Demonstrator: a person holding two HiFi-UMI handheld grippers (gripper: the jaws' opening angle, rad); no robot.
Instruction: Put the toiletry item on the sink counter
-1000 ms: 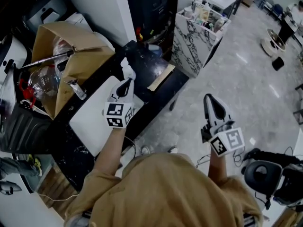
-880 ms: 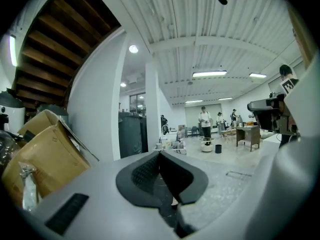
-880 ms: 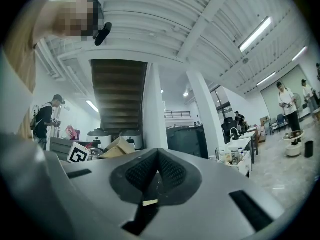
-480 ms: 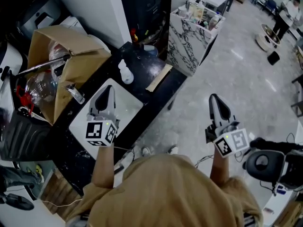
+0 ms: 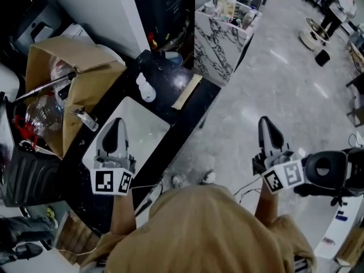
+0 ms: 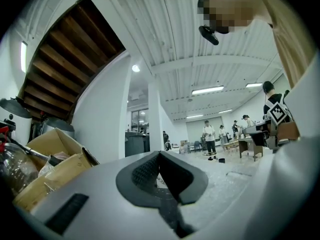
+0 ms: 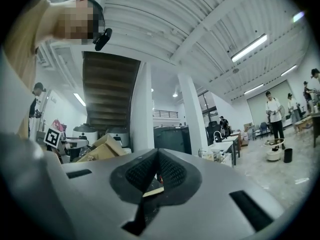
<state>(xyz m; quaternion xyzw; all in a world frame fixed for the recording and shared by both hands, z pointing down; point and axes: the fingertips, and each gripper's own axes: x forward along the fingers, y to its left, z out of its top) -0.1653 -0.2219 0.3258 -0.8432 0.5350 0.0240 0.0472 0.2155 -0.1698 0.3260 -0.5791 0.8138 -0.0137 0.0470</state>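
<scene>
Toiletry bottle (image 5: 145,88): upright on sink counter (image 5: 163,73), placement apparently done. Left gripper (image 5: 118,122), right gripper (image 5: 265,121): jaws together, empty. Next: probably nothing further.

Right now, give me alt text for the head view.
A small white bottle stands on the black sink counter beyond the white basin. The left hand-held gripper, shut and empty, is over the basin; the right hand-held gripper, also shut and empty, is over the floor.
</scene>
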